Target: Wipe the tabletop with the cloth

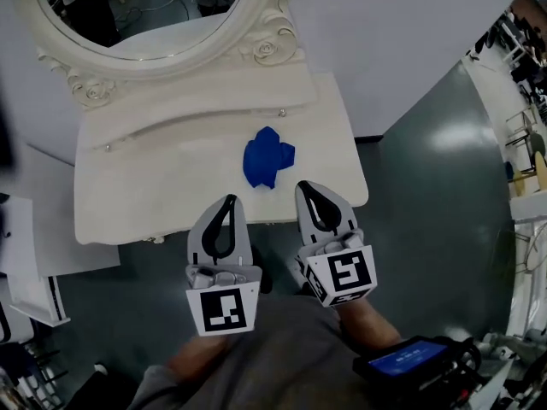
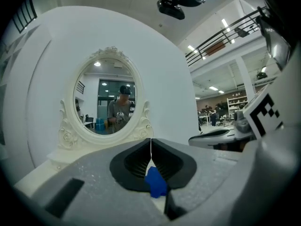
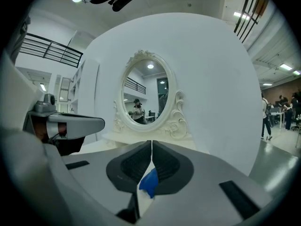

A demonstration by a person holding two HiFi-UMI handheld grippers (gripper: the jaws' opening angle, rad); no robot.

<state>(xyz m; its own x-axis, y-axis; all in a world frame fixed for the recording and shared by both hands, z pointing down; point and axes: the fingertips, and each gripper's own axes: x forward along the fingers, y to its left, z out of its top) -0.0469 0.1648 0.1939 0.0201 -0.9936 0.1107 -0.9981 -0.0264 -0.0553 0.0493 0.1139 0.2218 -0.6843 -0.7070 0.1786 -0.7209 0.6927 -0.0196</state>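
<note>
The head view is dim and grey, darkening toward its corners. The table (image 1: 128, 203) below the mirror (image 1: 145, 7) is its brightest part, and right of the mirror the floor (image 1: 444, 143) carries a soft pale sheen. Both gripper views are brighter, lit by ceiling strips (image 2: 225, 22) up and right of the mirror. A black vignette rings them, straight lines bow at the rim, and the nearest foreground is soft.

cloth (image 1: 267, 158) on tabletop (image 1: 145, 182), mirror (image 1: 145, 11) behind it, left gripper (image 1: 229, 200) and right gripper (image 1: 305, 186) at the front edge
</note>
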